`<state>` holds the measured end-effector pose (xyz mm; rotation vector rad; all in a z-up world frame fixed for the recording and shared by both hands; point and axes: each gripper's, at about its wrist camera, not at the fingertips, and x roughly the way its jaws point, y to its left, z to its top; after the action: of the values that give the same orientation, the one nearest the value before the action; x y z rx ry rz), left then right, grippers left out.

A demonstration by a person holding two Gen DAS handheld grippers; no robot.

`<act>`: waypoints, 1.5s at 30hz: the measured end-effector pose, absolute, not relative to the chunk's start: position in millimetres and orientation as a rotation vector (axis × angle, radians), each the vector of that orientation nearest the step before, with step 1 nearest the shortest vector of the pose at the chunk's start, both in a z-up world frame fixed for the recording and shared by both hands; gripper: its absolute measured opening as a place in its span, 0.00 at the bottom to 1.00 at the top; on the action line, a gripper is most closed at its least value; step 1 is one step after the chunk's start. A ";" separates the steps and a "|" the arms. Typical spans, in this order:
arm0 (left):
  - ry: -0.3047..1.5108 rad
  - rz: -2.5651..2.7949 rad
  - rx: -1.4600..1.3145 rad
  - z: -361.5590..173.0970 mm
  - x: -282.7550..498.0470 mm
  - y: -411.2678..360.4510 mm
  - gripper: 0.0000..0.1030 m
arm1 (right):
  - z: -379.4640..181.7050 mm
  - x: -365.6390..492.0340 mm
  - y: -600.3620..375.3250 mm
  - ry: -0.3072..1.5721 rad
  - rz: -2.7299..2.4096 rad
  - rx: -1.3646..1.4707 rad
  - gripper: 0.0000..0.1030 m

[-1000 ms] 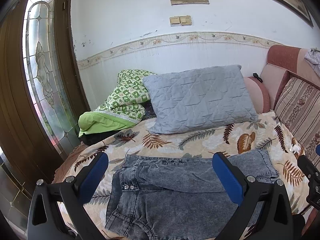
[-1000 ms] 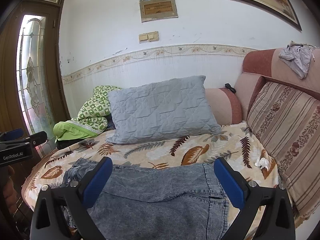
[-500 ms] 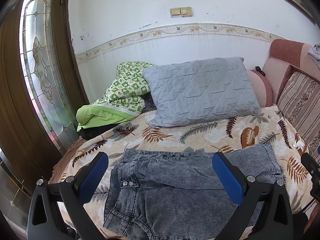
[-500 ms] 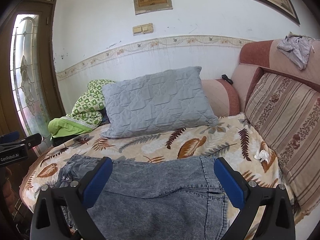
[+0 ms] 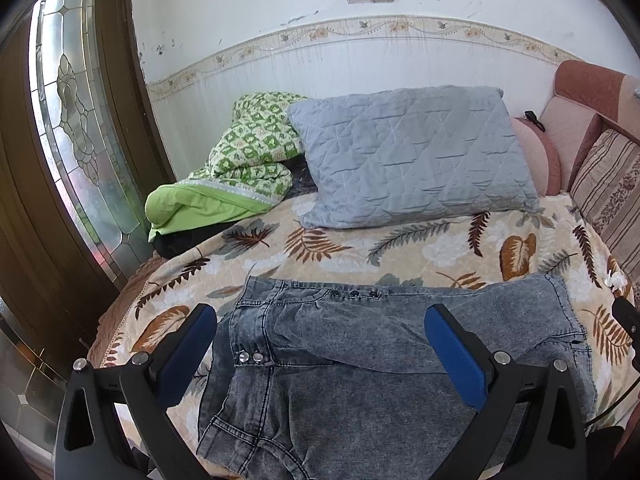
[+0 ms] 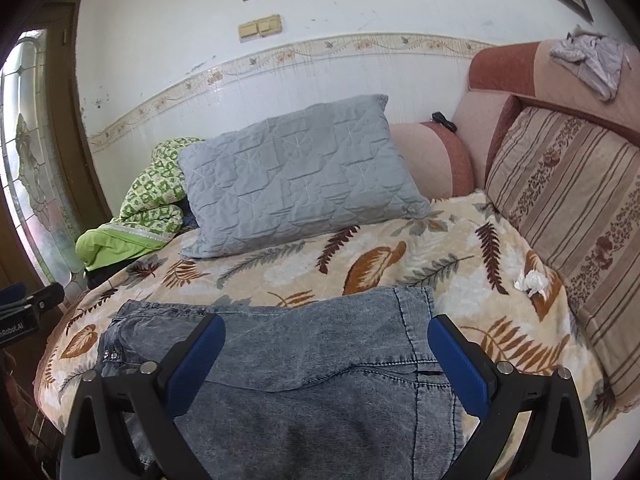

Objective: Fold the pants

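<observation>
Grey acid-washed pants (image 5: 360, 360) lie flat on the leaf-print bedspread (image 5: 400, 256), just in front of the grey quilted pillow (image 5: 408, 156), already doubled once, with a folded edge crossing the cloth. Your left gripper (image 5: 320, 352) hangs over the snap-button end, fingers spread wide and empty; your right gripper (image 6: 326, 356) hangs over the hem end on the side away from the door, likewise spread and holding nothing.

For the next fold, judged from this layout, bring each claw down on a near corner through both layers, close fully before lifting, and carry the edges toward the pillow at equal height so the layers do not shear.

Containers: none is in view. Beside the pillow rests a green patterned quilt (image 5: 248, 160); a crumpled tissue (image 6: 532, 282) lies on the bedspread, well apart from the pants.
</observation>
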<state>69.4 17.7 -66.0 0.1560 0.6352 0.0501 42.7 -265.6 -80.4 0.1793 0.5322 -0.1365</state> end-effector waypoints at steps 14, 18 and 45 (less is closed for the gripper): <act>0.612 0.037 0.158 -52.4 53.0 15.0 1.00 | -69.8 31.2 -260.9 0.520 -0.128 0.181 0.99; 0.582 0.034 0.153 -39.9 38.3 17.7 1.00 | -56.1 16.7 -253.5 0.489 -0.121 0.162 0.99; 0.729 0.130 0.165 -90.6 69.6 68.9 1.00 | -67.0 20.5 -281.8 0.543 -0.203 0.126 0.99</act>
<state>69.6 68.9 -90.6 0.1648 0.7291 0.1296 20.5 -281.8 -67.0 0.1259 0.5430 -0.2031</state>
